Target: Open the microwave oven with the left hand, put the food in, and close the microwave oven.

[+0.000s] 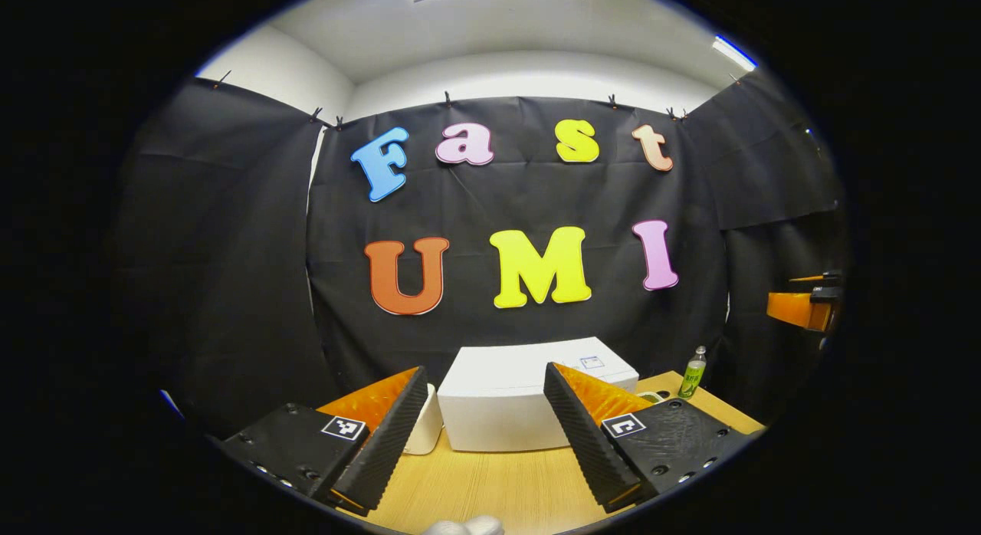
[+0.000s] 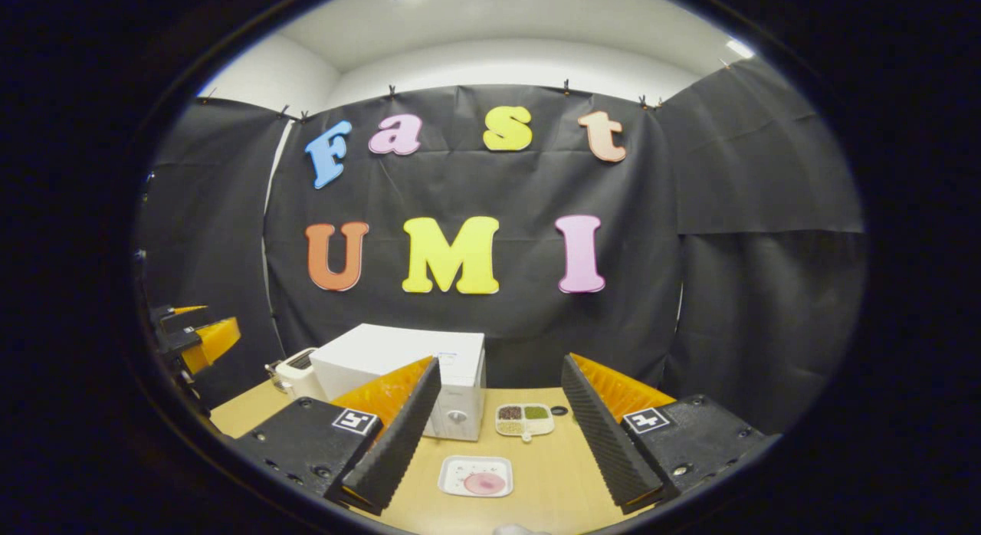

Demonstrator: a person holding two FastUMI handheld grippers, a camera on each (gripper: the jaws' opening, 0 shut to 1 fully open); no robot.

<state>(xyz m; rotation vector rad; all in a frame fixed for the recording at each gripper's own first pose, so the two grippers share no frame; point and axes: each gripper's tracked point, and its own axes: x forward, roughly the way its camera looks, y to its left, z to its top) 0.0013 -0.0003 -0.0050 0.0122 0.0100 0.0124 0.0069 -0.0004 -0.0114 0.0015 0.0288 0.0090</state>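
The white microwave (image 1: 498, 412) stands on the wooden table with its door shut; in the right gripper view the microwave (image 2: 383, 359) shows its knob panel at its right end. A white plate with pink food (image 2: 477, 477) lies on the table in front of it, between my right gripper's fingers and below them. My left gripper (image 1: 486, 370) hangs open above the table, facing the microwave and holding nothing. My right gripper (image 2: 500, 362) is open and empty too. Each gripper also appears at the edge of the other's view: the right gripper (image 1: 805, 309) and the left gripper (image 2: 195, 339).
A white toaster (image 2: 295, 374) sits left of the microwave. A divided dish of grains (image 2: 525, 420) and a small black ring (image 2: 559, 410) lie right of it. A green bottle (image 1: 693, 374) stands at the back right. The wooden table (image 1: 490, 474) has bare room in front.
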